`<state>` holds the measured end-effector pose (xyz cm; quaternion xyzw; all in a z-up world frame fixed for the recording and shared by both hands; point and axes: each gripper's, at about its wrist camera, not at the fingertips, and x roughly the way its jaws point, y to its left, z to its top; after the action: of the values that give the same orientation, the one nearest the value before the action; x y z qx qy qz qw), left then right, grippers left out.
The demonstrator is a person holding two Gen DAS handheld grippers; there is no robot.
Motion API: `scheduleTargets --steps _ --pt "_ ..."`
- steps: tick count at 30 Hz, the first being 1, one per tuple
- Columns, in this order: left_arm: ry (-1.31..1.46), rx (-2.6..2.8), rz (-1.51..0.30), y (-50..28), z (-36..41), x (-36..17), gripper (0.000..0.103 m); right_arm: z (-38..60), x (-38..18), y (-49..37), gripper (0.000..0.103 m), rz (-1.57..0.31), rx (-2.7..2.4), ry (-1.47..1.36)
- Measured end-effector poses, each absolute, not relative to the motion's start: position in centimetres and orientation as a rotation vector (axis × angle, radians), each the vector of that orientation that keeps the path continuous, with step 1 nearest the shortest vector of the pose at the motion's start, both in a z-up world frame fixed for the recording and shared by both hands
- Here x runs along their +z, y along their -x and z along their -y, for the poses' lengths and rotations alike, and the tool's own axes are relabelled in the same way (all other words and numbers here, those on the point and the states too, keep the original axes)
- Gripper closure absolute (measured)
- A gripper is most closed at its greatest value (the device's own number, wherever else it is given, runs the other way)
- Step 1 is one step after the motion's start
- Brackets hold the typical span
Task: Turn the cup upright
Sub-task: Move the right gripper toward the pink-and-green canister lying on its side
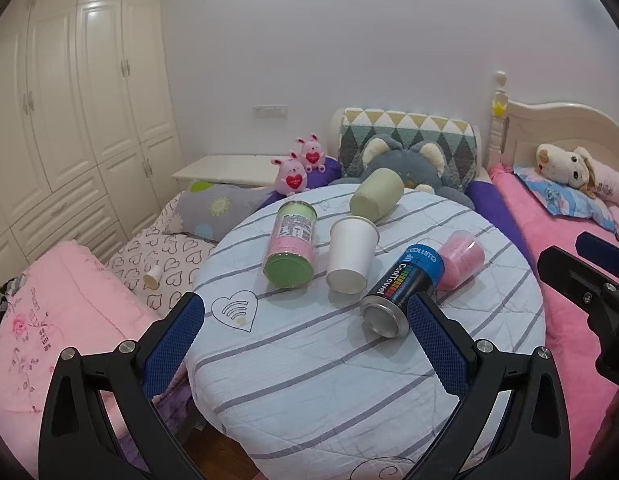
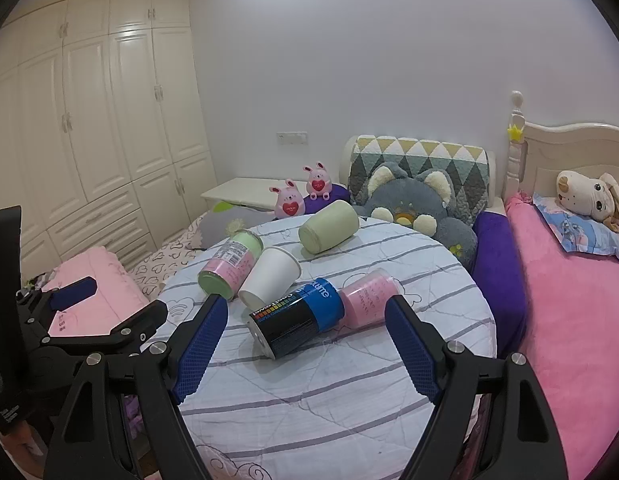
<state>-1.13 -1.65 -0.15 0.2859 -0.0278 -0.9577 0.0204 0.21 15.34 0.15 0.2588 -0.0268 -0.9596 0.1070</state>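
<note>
Cups and canisters lie tipped over on a round bench (image 1: 309, 360) draped in a pale striped quilt. A white paper cup (image 1: 351, 258) rests on its side near the middle, touching a green-and-pink canister (image 1: 291, 246) on its left. A sage-green cup (image 1: 376, 195) lies behind it, a black-and-blue can (image 1: 401, 290) and a pink canister (image 1: 459, 258) to its right. Both grippers (left gripper (image 1: 305, 356), right gripper (image 2: 305, 350)) hover at the bench's near edge, jaws apart, holding nothing. Beds with stuffed toys surround the bench.
</note>
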Motion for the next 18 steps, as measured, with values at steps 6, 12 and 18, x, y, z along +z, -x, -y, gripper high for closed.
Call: scheduleTargets --steps 6,12,18 --pt "-0.893 -2.968 0.08 1.32 1.78 -0.27 0.0 -15.25 0.08 0.14 0.021 0.079 -2.822 -0.775" --pt "-0.887 -2.978 0.071 1.65 1.74 0.0 0.0 -14.96 -0.01 0.38 0.021 0.079 -2.821 -0.778" --pt "-0.88 -2.984 0.062 1.96 1.96 0.08 0.0 -14.83 -0.01 0.52 0.021 0.079 -2.822 -0.78"
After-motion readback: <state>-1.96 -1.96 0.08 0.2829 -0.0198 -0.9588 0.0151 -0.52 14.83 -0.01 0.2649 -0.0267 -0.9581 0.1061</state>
